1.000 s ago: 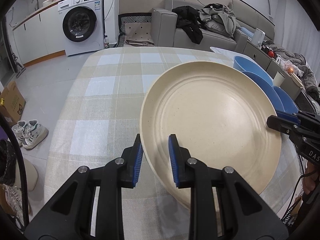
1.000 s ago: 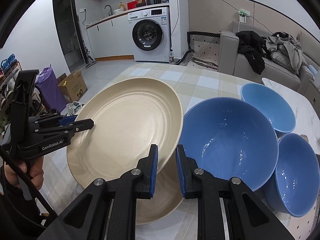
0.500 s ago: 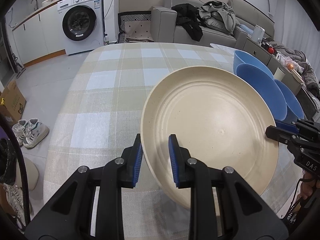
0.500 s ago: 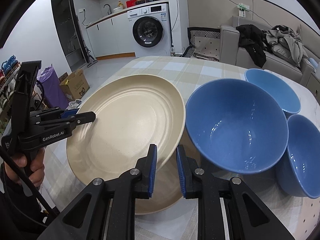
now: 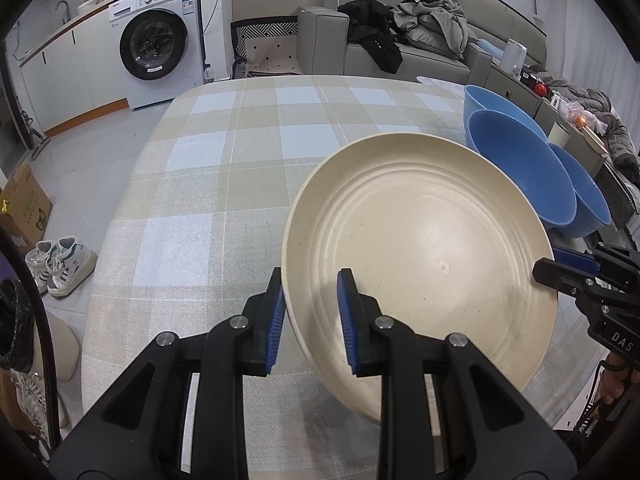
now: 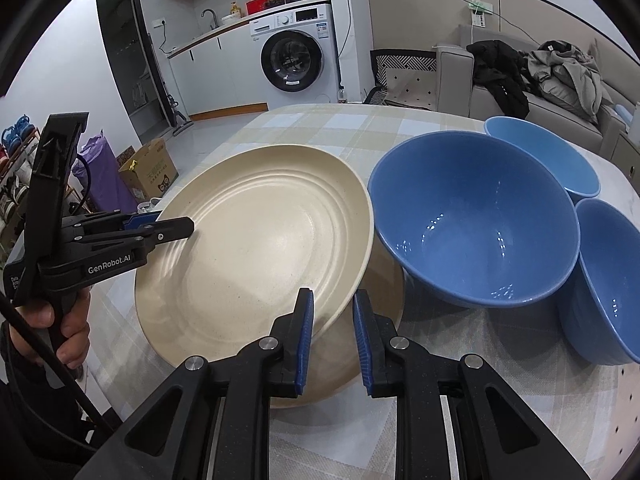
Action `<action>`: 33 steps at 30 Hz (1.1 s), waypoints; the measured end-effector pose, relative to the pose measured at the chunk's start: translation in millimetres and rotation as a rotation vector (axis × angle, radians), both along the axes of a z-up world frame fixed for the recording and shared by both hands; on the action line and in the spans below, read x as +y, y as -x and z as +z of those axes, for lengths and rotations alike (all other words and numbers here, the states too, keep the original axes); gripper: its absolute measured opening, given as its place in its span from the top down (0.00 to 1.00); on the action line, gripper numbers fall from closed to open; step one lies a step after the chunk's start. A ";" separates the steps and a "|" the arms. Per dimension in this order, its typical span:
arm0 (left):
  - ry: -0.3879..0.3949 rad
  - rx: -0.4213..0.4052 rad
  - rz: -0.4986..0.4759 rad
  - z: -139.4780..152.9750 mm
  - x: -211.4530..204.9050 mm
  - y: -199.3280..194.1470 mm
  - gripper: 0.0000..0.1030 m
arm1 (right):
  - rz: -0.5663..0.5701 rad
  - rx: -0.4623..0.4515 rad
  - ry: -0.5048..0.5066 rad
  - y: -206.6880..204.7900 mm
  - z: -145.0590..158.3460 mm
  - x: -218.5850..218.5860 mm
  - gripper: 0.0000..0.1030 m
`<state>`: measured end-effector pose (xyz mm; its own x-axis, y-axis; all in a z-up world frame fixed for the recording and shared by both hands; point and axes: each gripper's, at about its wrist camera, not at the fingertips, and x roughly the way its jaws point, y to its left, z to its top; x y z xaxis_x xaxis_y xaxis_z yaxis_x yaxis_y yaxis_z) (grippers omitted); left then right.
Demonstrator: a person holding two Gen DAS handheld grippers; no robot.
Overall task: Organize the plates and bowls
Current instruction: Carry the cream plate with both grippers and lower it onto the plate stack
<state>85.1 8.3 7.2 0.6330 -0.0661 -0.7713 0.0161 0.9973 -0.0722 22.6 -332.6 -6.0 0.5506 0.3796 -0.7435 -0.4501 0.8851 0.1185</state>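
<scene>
A cream plate (image 5: 420, 256) is held tilted above the checked tablecloth; it also shows in the right wrist view (image 6: 256, 252). My left gripper (image 5: 312, 292) is shut on its near rim. My right gripper (image 6: 332, 312) is shut on the opposite rim, and it shows at the right edge of the left wrist view (image 5: 560, 264). A second cream plate (image 6: 372, 336) lies under it on the table. Three blue bowls stand to the right: a large one (image 6: 476, 220), one behind (image 6: 552, 160), one at the right (image 6: 612, 284).
The table (image 5: 224, 168) has a checked cloth, with its edge at the left and the floor below. A washing machine (image 5: 160, 44) and a sofa with clothes (image 5: 400, 40) stand behind. Shoes (image 5: 60, 264) and a cardboard box (image 5: 24, 208) are on the floor.
The plate, held by both grippers, has moved toward me and lower, away from the blue bowls. Both grippers stayed shut on its rim.
</scene>
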 end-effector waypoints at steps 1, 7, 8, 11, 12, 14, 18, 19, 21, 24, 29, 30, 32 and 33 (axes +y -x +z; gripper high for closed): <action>-0.004 0.001 -0.001 -0.6 -0.6 -0.3 0.80 | -0.001 -0.001 -0.001 1.2 -1.1 -0.3 0.80; 0.001 0.015 -0.007 -5.4 1.1 -4.1 0.80 | -0.007 0.003 -0.018 7.3 -4.2 -1.9 0.80; 0.001 0.016 -0.007 -5.9 1.4 -3.9 0.80 | -0.007 0.005 -0.020 7.4 -4.9 -1.9 0.80; -0.002 0.019 -0.008 -6.9 2.1 -3.8 0.80 | -0.007 0.007 -0.023 7.1 -7.2 -2.2 0.80; -0.006 0.020 -0.010 -6.7 1.1 -2.2 0.80 | -0.008 0.008 -0.024 6.6 -8.2 -2.4 0.80; -0.016 0.021 -0.014 -7.7 0.5 -3.1 0.80 | -0.011 0.012 -0.036 5.7 -9.5 -3.3 0.80; -0.022 0.023 -0.019 -8.9 0.3 -1.3 0.80 | -0.013 0.019 -0.041 4.2 -11.9 -4.6 0.79; -0.025 0.023 -0.021 -9.5 0.0 -1.0 0.80 | -0.013 0.021 -0.039 3.3 -12.3 -4.8 0.79; -0.033 0.028 -0.027 -11.6 -1.7 -1.8 0.80 | -0.014 0.028 -0.036 0.8 -14.0 -5.9 0.79; -0.038 0.032 -0.033 -13.8 -4.7 -1.5 0.80 | -0.016 0.033 -0.023 -0.3 -17.3 -5.2 0.78; -0.040 0.038 -0.043 -17.2 -8.5 -2.9 0.80 | -0.030 0.027 0.003 -1.8 -19.1 0.0 0.78; -0.048 0.037 -0.046 -18.0 -10.3 -2.9 0.80 | -0.032 0.023 0.012 -1.0 -19.4 0.9 0.78; -0.057 0.038 -0.051 -19.6 -13.5 -3.6 0.80 | -0.036 0.014 0.032 -0.6 -20.2 2.4 0.78; -0.062 0.038 -0.053 -20.5 -15.1 -3.3 0.80 | -0.040 0.011 0.038 -0.5 -20.9 2.1 0.78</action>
